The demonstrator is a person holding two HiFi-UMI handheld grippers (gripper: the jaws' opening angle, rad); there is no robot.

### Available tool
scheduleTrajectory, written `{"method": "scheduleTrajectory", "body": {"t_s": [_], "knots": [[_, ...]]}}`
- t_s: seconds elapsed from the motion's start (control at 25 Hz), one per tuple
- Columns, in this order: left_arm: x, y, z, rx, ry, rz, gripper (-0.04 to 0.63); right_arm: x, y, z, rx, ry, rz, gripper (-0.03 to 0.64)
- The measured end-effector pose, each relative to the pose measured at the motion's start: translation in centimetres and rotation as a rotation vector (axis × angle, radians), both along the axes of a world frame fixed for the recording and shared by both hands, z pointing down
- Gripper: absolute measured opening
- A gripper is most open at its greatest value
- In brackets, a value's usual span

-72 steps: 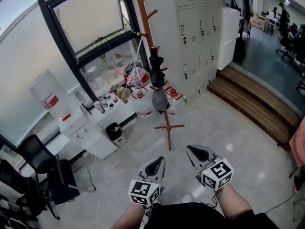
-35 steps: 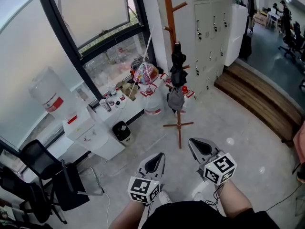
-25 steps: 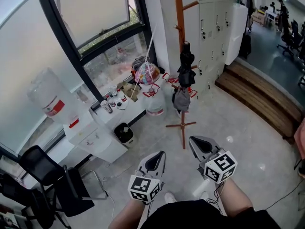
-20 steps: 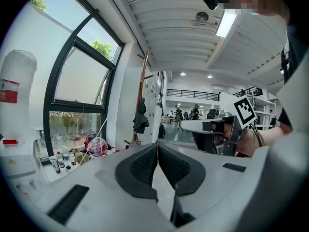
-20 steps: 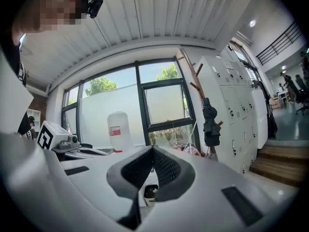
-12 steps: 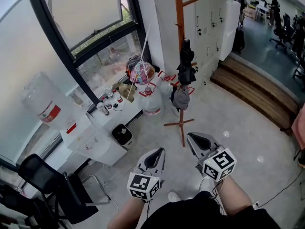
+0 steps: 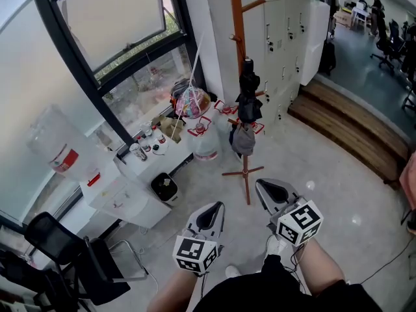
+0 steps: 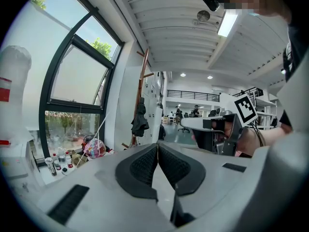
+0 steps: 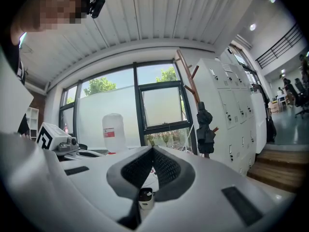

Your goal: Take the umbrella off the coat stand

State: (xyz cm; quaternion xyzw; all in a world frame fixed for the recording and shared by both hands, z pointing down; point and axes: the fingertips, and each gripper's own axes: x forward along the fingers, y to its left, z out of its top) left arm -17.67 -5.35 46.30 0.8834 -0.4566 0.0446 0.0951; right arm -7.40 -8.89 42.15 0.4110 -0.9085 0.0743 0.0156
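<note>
A tall brown wooden coat stand [image 7: 237, 38] rises in front of the grey lockers, its cross foot on the tiled floor. A folded black umbrella [image 7: 247, 99] hangs from one of its pegs, with a grey bundle below it. The umbrella also shows in the left gripper view [image 8: 140, 120] and the right gripper view [image 9: 204, 127], some way off. My left gripper [image 7: 209, 216] and right gripper [image 7: 272, 194] are held low, side by side, well short of the stand. Both have their jaws together with nothing between them.
A water dispenser with a large bottle [image 7: 55, 142] stands at the left by the window. Several bottles and a colourful ball [image 7: 192, 101] clutter the sill. A small black bin [image 7: 162, 187], water jugs [image 7: 203, 145], a black chair [image 7: 45, 239] and wooden steps [image 7: 351, 132] lie around.
The view has shifted as the person walks; the coat stand with the umbrella has come a little nearer and moved slightly left in view. Both grippers stay shut and side by side.
</note>
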Motion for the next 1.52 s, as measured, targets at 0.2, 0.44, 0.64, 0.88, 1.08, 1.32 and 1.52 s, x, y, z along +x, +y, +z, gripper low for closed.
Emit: {"method": "scheduleTrajectory", "body": {"t_s": [0.2, 0.44, 0.64, 0.88, 1.08, 1.32, 1.52], "knots": [[2.7, -2.5, -0.3, -0.003, -0.005, -0.016, 0.021, 2.8, -2.7, -0.2, -0.001, -0.006, -0.010, 0.052], [5.8, -5.6, -0.4, -0.005, -0.023, -0.032, 0.020, 6.2, -6.0, -0.1, -0.004, -0.023, -0.017, 0.052], [8.0, -8.2, -0.6, -0.002, -0.025, -0.052, 0.020, 8.7, -8.7, -0.3, -0.003, -0.030, -0.027, 0.052], [10.4, -10.9, -1.1, 0.008, -0.016, -0.087, 0.021, 11.6, -11.5, -0.8, 0.003, -0.027, -0.044, 0.052], [12.2, -12.8, -1.7, 0.018, -0.005, -0.117, 0.020, 13.5, -13.0, -1.1, 0.009, -0.014, -0.072, 0.052], [14.2, -14.6, -2.4, 0.021, 0.036, -0.148, 0.021, 15.3, -14.2, -1.3, 0.012, -0.009, -0.113, 0.052], [15.4, -15.9, -3.0, 0.032, 0.037, -0.168, 0.021, 16.5, -15.1, -1.3, 0.009, -0.011, -0.132, 0.052]]}}
